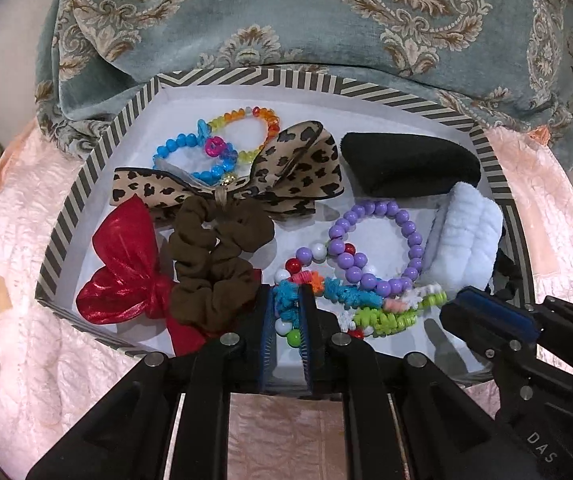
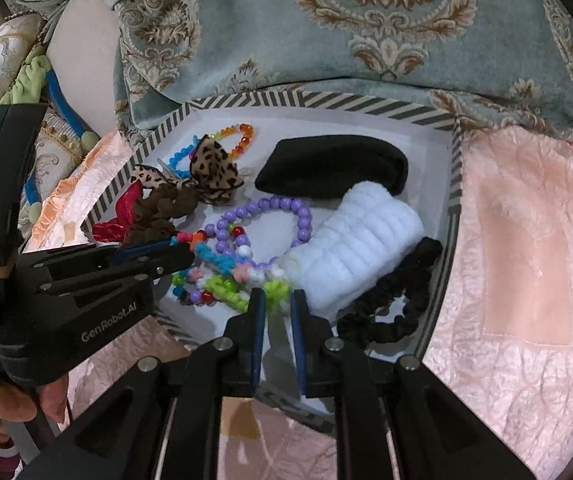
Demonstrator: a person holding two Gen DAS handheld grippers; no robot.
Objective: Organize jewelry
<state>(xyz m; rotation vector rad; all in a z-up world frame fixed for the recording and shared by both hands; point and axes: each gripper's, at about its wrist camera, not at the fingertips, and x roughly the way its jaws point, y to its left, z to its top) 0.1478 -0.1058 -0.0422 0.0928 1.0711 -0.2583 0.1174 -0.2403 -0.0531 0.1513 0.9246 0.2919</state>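
Your left gripper brackets the fuzzy multicoloured braided band, whose long axis runs rightward toward your right gripper; both finger pairs stand slightly apart.

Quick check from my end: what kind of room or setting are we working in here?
Most likely a home bedroom, working on a bed. The striped box of hair ties and bead bracelets sits on a pink quilted bedspread, and a blue damask fabric, perhaps a blanket or cushion, is bunched behind it.
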